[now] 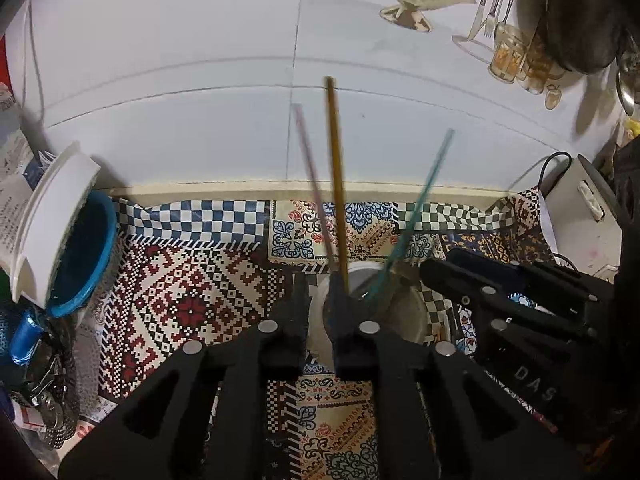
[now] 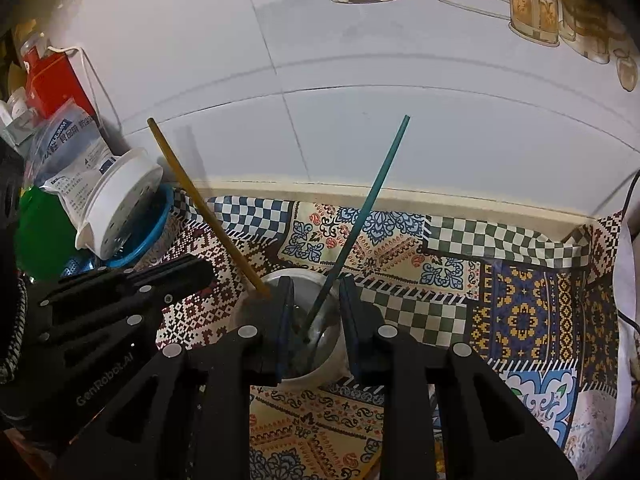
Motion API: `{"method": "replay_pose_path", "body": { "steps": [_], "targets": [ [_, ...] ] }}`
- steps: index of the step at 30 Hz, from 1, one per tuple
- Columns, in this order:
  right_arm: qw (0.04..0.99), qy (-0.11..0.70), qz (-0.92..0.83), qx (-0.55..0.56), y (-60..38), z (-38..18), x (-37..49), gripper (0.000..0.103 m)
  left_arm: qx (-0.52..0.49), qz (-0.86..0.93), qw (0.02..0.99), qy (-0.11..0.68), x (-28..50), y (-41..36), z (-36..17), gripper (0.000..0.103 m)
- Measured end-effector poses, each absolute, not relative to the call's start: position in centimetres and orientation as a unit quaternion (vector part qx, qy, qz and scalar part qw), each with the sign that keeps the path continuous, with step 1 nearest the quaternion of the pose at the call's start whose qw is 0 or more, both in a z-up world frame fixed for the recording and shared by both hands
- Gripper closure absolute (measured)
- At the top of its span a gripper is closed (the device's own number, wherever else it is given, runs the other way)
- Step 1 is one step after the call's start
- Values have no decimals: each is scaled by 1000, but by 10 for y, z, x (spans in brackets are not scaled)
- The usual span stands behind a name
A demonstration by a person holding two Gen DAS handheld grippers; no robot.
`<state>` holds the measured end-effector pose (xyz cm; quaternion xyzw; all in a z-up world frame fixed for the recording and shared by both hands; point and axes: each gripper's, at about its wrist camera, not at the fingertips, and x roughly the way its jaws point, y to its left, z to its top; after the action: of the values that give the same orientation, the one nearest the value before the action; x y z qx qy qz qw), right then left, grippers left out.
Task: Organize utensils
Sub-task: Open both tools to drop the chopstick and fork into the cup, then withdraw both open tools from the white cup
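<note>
Three sticks up from the glass cup (image 2: pixel 308 320) on the patterned table (image 2: pixel 520 312): one yellow (image 1: pixel 335 184), one teal (image 2: pixel 360 220), one pink (image 1: pixel 312 184), blurred. Left tool (image 1: pixel 320 312): jaws apart, the yellow stick running along its right finger; whether it presses, I cannot tell. Right tool (image 2: pixel 314 312) gapes open around the cup, teal stick between its fingers, untouched.
</note>
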<state>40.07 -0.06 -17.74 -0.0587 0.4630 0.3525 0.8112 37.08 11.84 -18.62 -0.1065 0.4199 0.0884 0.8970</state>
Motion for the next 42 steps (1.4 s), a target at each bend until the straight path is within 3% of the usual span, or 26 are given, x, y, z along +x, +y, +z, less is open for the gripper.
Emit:
{"method": "replay_pose_path", "body": {
  "steps": [6, 10, 20, 31, 42],
  "targets": [
    [823, 445, 349, -54, -12, -158, 395, 73, -89, 102, 907, 398, 353, 110, -165, 82],
    [833, 427, 348, -47, -23, -139, 386, 73, -81, 111, 916, 378, 336, 103, -147, 71],
    [854, 394, 336, -44, -54, -106, 353, 73, -72, 109, 928, 349, 297, 83, -118, 55],
    [870, 397, 290, -39, -103, -104, 325, 70, -53, 64, 925, 372, 279, 42, -135, 53],
    [843, 484, 231, -36, -144, -167, 317, 70, -55, 39, 896, 440, 277, 14, -197, 53]
  ]
}}
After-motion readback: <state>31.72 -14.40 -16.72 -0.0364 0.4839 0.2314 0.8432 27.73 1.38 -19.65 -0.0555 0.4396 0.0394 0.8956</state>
